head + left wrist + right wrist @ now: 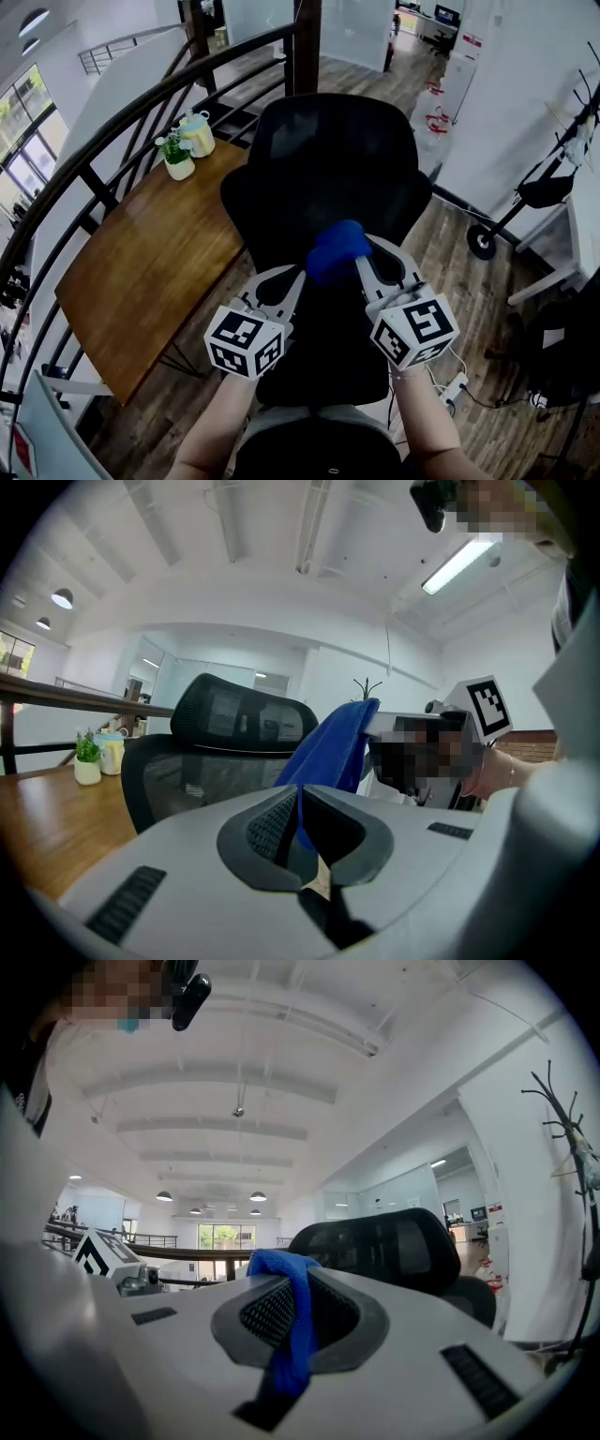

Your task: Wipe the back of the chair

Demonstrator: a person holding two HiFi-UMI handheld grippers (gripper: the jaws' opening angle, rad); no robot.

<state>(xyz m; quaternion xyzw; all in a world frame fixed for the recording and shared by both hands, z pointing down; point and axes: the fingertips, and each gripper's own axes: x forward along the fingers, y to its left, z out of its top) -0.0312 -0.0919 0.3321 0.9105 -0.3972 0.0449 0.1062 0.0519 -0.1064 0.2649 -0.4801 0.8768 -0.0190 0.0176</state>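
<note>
The left gripper [298, 277] and right gripper [364, 264] each pinch one end of the cloth [337, 249], which is bunched just above the chair [328, 159] back. It looks soft and light, so it is best held by its edges.

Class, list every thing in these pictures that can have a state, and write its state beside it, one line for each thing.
chair: upright, its back towards the person.
blue cloth: bunched, held between both grippers over the chair's back.
left gripper: shut on the blue cloth.
right gripper: shut on the blue cloth.
potted plant: upright on the wooden table.
jug: upright beside the potted plant.
</note>
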